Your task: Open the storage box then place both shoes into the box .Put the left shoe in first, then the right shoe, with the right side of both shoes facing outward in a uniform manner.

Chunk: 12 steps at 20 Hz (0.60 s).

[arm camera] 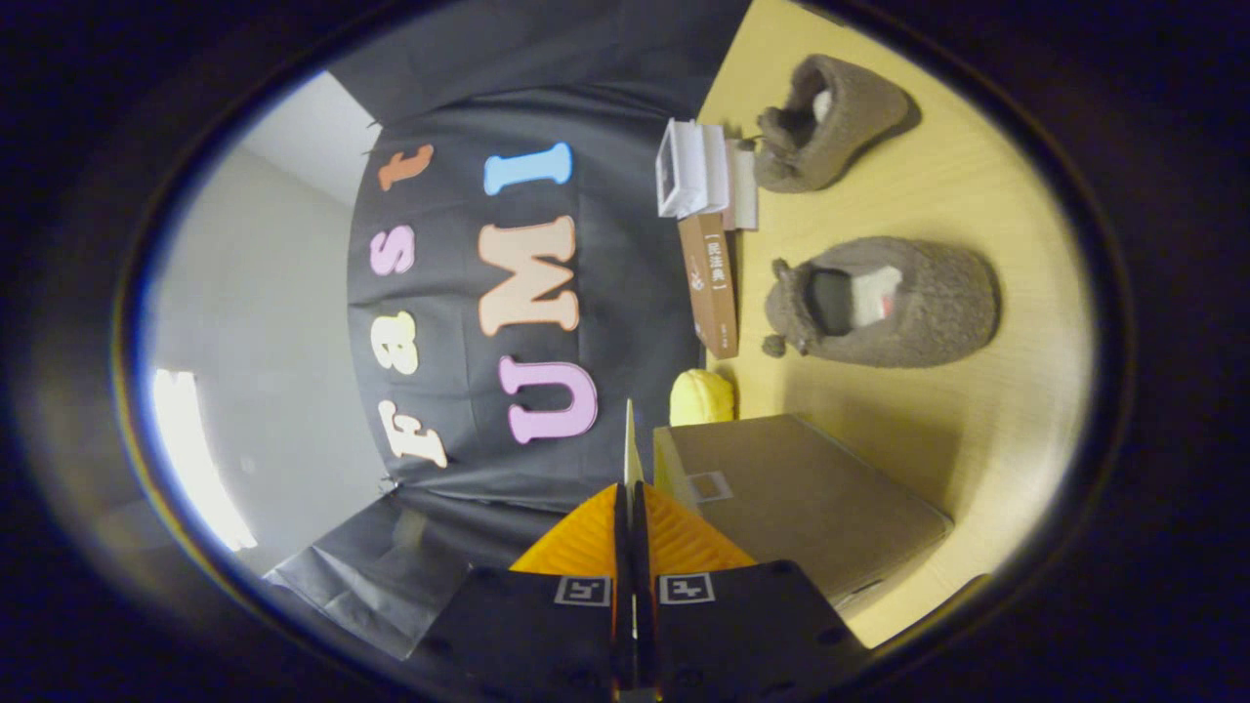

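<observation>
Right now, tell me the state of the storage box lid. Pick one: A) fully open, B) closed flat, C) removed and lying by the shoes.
B: the storage box has its brown lid lying flat on top, with the gripper beside it, jaws together and holding nothing.

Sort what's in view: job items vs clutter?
Job:
- brown cardboard storage box, lid down
- two brown fuzzy slipper shoes, one near the box, one farther off
- claw, fingers pressed together beside the box, holding nothing

Clutter:
- brown upright book
- small white box
- yellow round object
</observation>
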{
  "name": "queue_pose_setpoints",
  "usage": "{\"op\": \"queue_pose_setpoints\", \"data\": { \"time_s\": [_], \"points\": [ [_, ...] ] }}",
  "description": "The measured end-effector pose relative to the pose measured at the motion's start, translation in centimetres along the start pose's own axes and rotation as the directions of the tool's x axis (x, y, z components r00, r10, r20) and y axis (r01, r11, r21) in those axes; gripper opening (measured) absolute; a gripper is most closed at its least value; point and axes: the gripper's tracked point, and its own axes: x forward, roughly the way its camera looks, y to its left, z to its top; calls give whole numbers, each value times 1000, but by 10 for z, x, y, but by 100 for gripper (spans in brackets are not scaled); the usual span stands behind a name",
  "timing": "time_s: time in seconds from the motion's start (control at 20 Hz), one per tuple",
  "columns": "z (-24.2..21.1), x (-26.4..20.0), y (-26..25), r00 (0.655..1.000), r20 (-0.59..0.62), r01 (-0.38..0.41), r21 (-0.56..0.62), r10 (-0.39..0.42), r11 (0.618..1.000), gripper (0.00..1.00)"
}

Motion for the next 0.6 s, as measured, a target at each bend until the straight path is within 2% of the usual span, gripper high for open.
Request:
{"op": "queue_pose_setpoints", "data": {
  "time_s": [0.3, 0.6],
  "points": [
    [-18, 7, 53, 997, -55, -64, -95, 58, 993, 4],
    [-47, 9, 99, 990, -110, -115, -208, 93, 971, 6]
  ]
}}
